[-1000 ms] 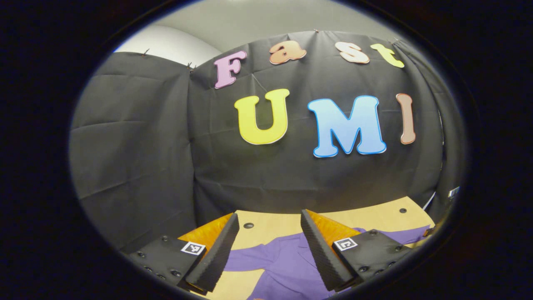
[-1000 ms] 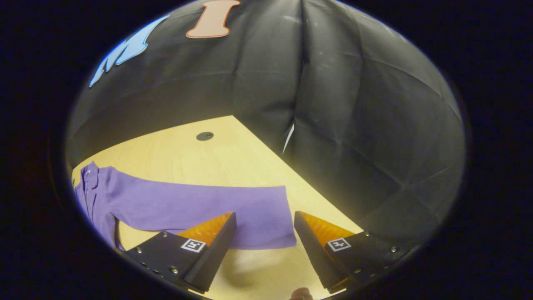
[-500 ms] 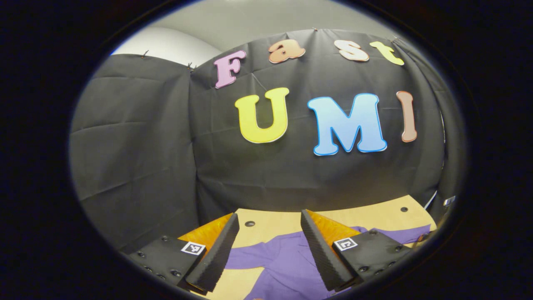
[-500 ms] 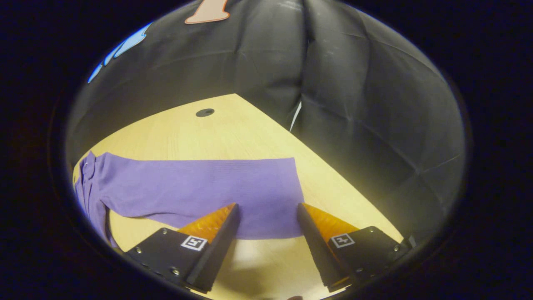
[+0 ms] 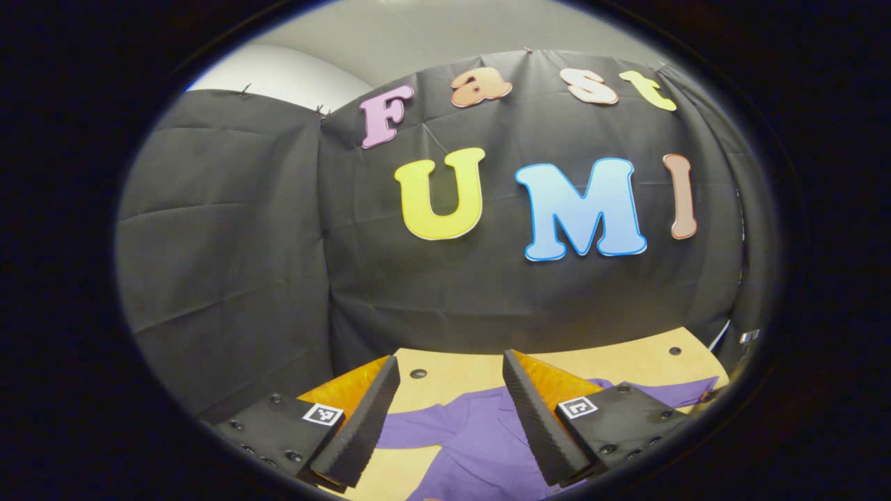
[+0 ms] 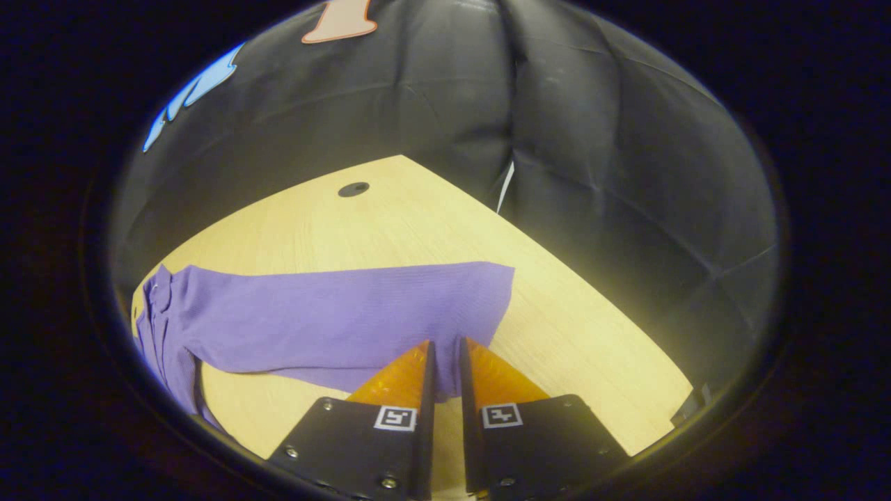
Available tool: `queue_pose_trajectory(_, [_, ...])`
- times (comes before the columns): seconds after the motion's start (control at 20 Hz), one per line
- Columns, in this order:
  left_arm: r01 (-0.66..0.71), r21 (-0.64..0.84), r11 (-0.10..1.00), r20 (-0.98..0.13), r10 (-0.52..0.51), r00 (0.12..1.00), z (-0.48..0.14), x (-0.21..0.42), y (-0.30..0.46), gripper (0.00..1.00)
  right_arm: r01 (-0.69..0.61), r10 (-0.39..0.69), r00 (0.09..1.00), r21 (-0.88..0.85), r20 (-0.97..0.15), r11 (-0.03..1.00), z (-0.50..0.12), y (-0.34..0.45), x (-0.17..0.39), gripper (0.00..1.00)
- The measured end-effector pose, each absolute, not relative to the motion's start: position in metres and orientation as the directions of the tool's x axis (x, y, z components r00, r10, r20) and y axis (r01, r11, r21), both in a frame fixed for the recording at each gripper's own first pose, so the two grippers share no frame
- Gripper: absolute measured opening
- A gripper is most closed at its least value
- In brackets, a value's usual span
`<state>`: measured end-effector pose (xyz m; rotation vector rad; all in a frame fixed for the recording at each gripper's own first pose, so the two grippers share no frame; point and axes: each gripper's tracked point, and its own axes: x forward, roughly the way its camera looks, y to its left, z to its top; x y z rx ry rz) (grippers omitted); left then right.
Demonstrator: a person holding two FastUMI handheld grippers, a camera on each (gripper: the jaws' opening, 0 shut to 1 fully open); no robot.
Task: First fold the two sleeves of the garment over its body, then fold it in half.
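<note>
Right gripper point(image 6: 444, 348) jaws clenched on the purple sleeve point(image 6: 334, 320) edge; left gripper point(image 5: 445, 403) jaws released above the garment point(image 5: 473, 445)

The garment point(image 6: 327, 316) is soft purple cloth with a fine ribbed knit, matt, lying smooth along the sleeve point(image 6: 390, 306). The table point(image 6: 571, 327) looks like pale wood or wood laminate with a faint grain and a soft sheen. The wall point(image 5: 230, 229) is thin black cloth, matt and creased. On the left gripper point(image 5: 445, 410), the inner faces of the jaws look ridged, like matt foam or rubber.
</note>
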<state>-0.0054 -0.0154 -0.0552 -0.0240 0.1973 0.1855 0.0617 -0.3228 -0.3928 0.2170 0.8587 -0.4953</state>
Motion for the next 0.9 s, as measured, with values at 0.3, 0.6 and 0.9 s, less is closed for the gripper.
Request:
queue_pose_trajectory(0.3, [-0.183,-0.001,0.983,-0.194,0.179,0.964,-0.054,-0.01,-0.011,1.0,0.492,-0.35,0.509,-0.067,-0.787,0.868,-0.383,-0.319,0.071,0.02])
queue_pose_trajectory(0.6, [-0.191,-0.006,0.982,-0.189,0.186,0.964,-0.055,-0.018,0.008,1.0,0.496,-0.31,0.564,0.013,-0.765,0.868,-0.357,-0.306,0.088,0.01])
queue_pose_trajectory(0.9, [-0.216,-0.025,0.976,-0.196,0.207,0.959,-0.063,-0.028,0.039,1.0,0.372,-0.233,0.654,0.038,-0.72,0.927,-0.312,-0.242,0.117,0.01])
